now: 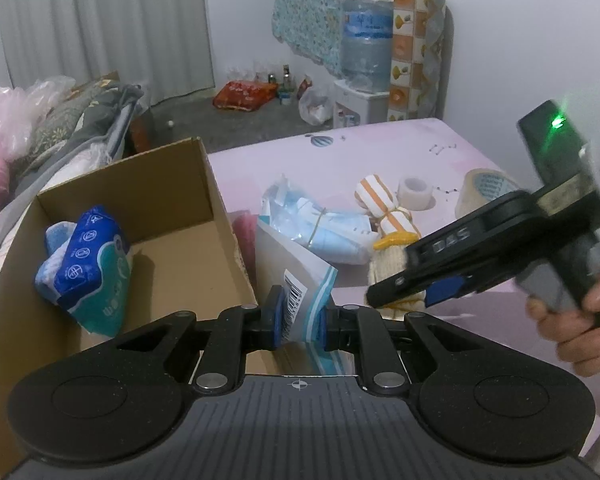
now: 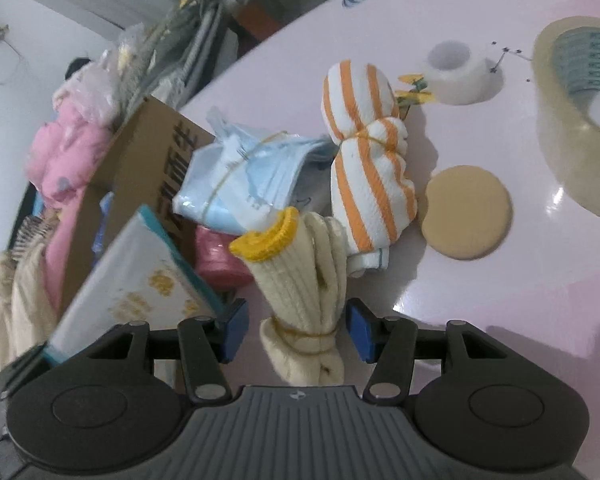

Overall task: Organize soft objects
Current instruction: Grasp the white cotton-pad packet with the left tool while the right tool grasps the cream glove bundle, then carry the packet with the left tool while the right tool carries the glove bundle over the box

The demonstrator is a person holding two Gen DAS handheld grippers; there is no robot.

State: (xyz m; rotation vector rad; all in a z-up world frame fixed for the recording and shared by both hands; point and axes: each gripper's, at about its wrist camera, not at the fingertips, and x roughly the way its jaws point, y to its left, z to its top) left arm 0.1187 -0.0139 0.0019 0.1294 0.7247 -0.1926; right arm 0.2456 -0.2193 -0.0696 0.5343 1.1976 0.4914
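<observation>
My left gripper (image 1: pixel 300 320) is shut on a white and blue flat packet (image 1: pixel 300 280), holding it beside the open cardboard box (image 1: pixel 172 216). The box holds a blue tissue pack (image 1: pixel 88 264). My right gripper (image 2: pixel 298 330) is open, its jaws on either side of a cream glove bundle with yellow cuff (image 2: pixel 300 280) on the pink table; the glove also shows in the left wrist view (image 1: pixel 388 264). Beyond lie a bundle of blue face masks (image 2: pixel 240 172) and an orange-striped rolled cloth (image 2: pixel 368 160). The held packet shows in the right wrist view (image 2: pixel 128 280).
On the pink table (image 2: pixel 500 288) are a large tape roll (image 2: pixel 572 120), a small white tape roll (image 2: pixel 456 72), a tan round pad (image 2: pixel 466 212) and a pink roll (image 2: pixel 216 260) by the box. Bedding and bags (image 1: pixel 60 120) lie left of the box.
</observation>
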